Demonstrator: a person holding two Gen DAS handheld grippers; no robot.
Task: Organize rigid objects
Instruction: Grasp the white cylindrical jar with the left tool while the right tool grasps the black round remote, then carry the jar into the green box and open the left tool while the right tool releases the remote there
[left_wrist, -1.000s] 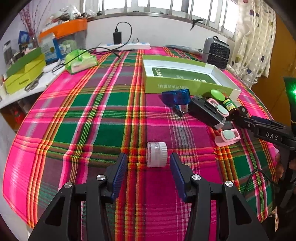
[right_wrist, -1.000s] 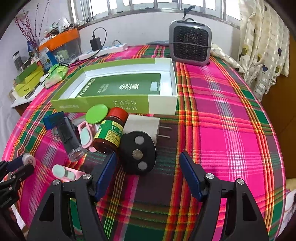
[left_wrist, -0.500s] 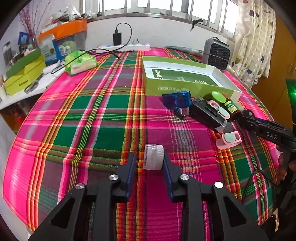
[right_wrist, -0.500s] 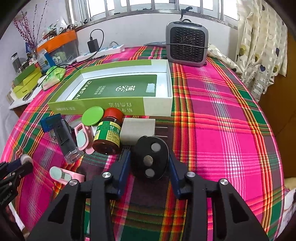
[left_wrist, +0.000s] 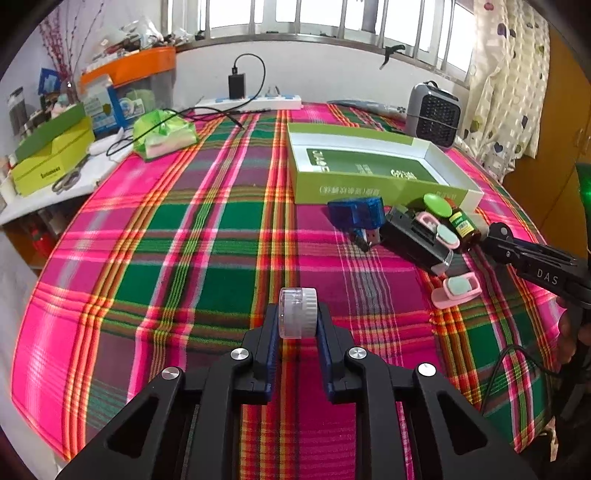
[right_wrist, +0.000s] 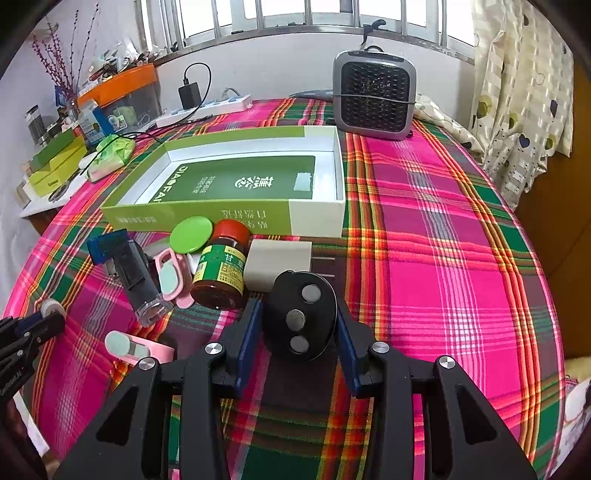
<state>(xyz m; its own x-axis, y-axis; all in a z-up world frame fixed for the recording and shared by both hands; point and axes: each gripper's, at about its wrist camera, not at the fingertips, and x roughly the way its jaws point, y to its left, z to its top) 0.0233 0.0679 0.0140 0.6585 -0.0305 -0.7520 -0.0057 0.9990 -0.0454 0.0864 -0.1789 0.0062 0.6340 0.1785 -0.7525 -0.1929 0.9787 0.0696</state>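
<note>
My left gripper (left_wrist: 297, 325) is shut on a small clear plastic jar (left_wrist: 297, 313) with a ribbed lid, held just above the plaid cloth. My right gripper (right_wrist: 299, 321) is shut on a black oval disc (right_wrist: 300, 315) with three metal studs. Just beyond the disc lie a white plug adapter (right_wrist: 277, 264), a brown bottle (right_wrist: 221, 269) with a red cap, a green round lid (right_wrist: 191, 234), pink clips (right_wrist: 170, 277), a black case (right_wrist: 136, 273) and a blue box (right_wrist: 107, 245). An open green box (right_wrist: 240, 181) sits behind them; it also shows in the left wrist view (left_wrist: 369, 170).
A grey fan heater (right_wrist: 373, 98) stands behind the green box. A power strip (left_wrist: 251, 101) with a charger lies at the table's far edge. A green bag (left_wrist: 162, 133) and cluttered side shelf (left_wrist: 48, 155) are at far left. One pink clip (left_wrist: 456, 291) lies apart.
Both grippers closed from open: the left onto the clear jar, the right onto the black disc. The jar now sits slightly higher between the left pads.
</note>
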